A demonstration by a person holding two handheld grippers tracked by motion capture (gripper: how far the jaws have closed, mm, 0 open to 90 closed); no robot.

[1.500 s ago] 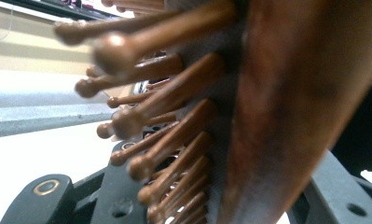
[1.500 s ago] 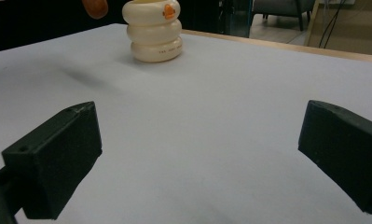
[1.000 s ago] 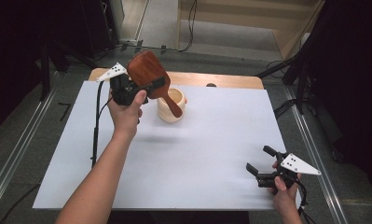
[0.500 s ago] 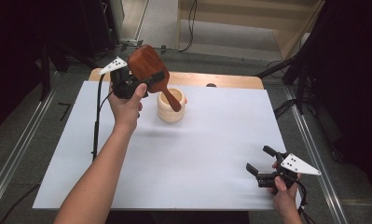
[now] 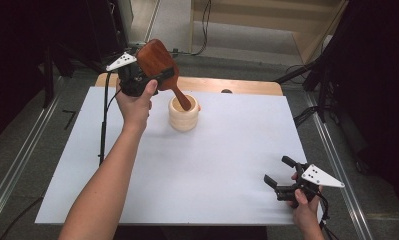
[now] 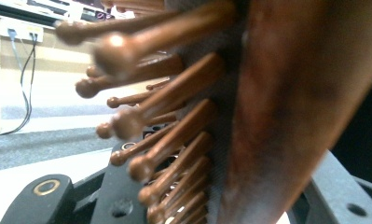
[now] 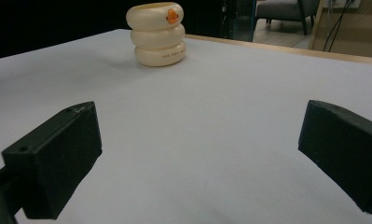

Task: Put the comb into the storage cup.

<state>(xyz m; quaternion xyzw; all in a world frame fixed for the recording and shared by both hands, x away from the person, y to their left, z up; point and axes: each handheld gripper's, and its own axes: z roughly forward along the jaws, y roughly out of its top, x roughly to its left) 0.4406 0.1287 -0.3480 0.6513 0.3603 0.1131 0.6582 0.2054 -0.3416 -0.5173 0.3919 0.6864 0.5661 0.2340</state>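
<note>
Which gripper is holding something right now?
The left gripper, raised over the table's far side: it's shut on the brush, handle dipping into the cup. The right gripper is open.

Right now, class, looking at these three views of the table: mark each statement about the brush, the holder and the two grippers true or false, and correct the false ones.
1. The left gripper grips the wooden hairbrush by its head. True.
2. The brush lies flat on the white sheet. False: it is held up, tilted, its handle end pointing down into the cream ringed holder.
3. The right gripper has its fingers apart with nothing between them. True.
4. The holder lies on its side. False: it stands upright.
5. The right gripper hovers directly above the holder. False: it is near the sheet's near right corner.
</note>
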